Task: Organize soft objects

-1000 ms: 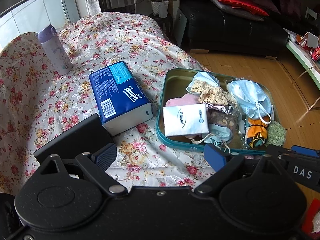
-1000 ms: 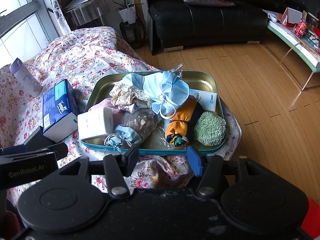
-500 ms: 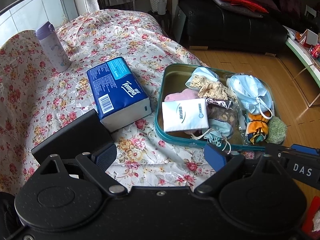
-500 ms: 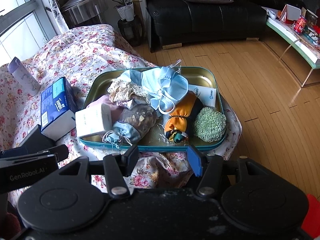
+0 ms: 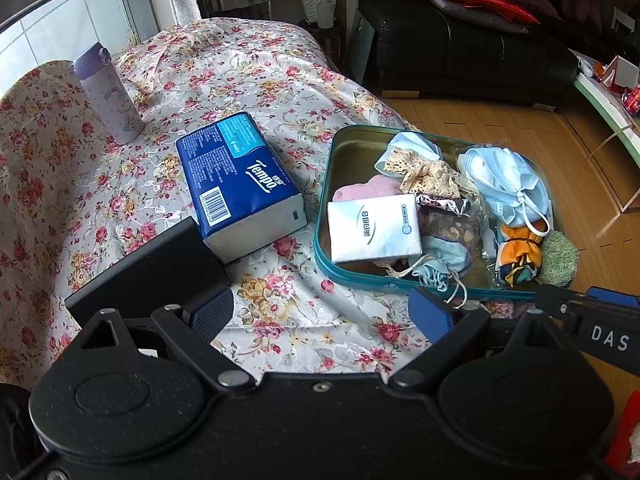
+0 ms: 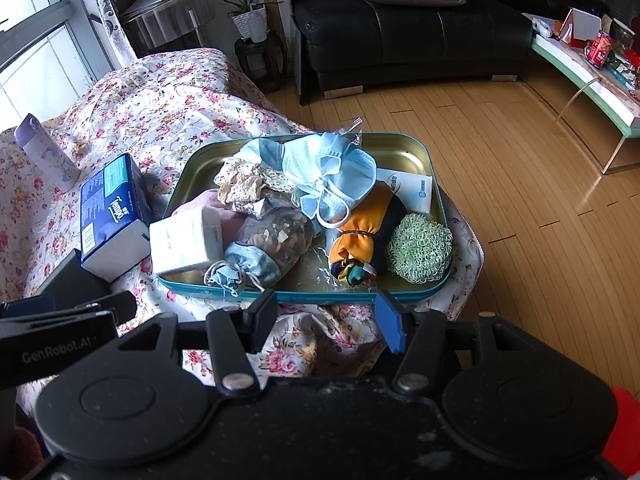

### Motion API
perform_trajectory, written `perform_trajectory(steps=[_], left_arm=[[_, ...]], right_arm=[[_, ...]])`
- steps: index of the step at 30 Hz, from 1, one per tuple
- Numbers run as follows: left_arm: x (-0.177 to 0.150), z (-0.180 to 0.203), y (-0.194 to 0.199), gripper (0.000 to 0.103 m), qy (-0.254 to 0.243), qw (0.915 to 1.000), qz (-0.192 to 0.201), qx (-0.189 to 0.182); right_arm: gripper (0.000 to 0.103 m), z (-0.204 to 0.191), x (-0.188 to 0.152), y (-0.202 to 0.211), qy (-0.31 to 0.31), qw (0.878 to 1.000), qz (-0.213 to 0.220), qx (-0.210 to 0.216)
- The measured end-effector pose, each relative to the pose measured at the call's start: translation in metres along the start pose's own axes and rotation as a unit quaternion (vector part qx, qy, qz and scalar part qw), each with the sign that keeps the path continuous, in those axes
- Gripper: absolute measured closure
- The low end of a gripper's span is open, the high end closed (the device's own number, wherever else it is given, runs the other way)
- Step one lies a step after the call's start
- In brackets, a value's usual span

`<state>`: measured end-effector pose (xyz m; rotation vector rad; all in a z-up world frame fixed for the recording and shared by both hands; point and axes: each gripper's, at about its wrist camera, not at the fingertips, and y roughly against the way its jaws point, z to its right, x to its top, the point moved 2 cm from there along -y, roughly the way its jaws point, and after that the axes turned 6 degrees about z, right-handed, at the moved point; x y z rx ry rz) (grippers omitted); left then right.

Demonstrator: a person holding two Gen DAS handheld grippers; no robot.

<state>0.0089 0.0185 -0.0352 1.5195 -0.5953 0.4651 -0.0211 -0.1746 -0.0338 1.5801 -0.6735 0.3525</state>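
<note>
A teal-rimmed metal tray [image 5: 326, 184] [image 6: 420, 152] lies on the floral cloth, filled with soft things. In it are a white tissue pack [image 5: 374, 227] [image 6: 186, 238], light blue face masks [image 5: 504, 184] [image 6: 332, 168], a lace cloth [image 5: 428, 170], an orange bundle [image 6: 360, 236] and a green scrubber [image 6: 420, 248]. A blue Tempo tissue pack [image 5: 240, 180] [image 6: 112, 208] lies left of the tray. My left gripper [image 5: 320, 312] hovers open over the cloth, nothing between its fingers. My right gripper [image 6: 326, 322] hangs open just before the tray's near rim, holding nothing.
A lilac bottle [image 5: 106, 92] stands at the far left on the cloth. A black box [image 5: 152, 272] lies by my left finger. Behind are a black sofa [image 6: 400, 32], wooden floor [image 6: 520, 180] and a glass side table [image 6: 592, 80] at right.
The view has shifted slightly; both grippers stay about where they were, and nothing on the tray has moved.
</note>
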Motion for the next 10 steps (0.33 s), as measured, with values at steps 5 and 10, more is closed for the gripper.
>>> perform_trajectory(steps=[5,10], left_arm=[[-0.0004,0.0003,0.0002,0.012,-0.002,1.0,0.003,0.007],[-0.0009,-0.0004,-0.0011,0.012,-0.001,1.0,0.001,0.005]], right_arm=[[0.049,0.0,-0.0002,-0.0001,0.001,1.0,-0.001,0.0],[0.049,-0.0009,-0.0012,-0.0005,0.001,1.0,-0.002,-0.001]])
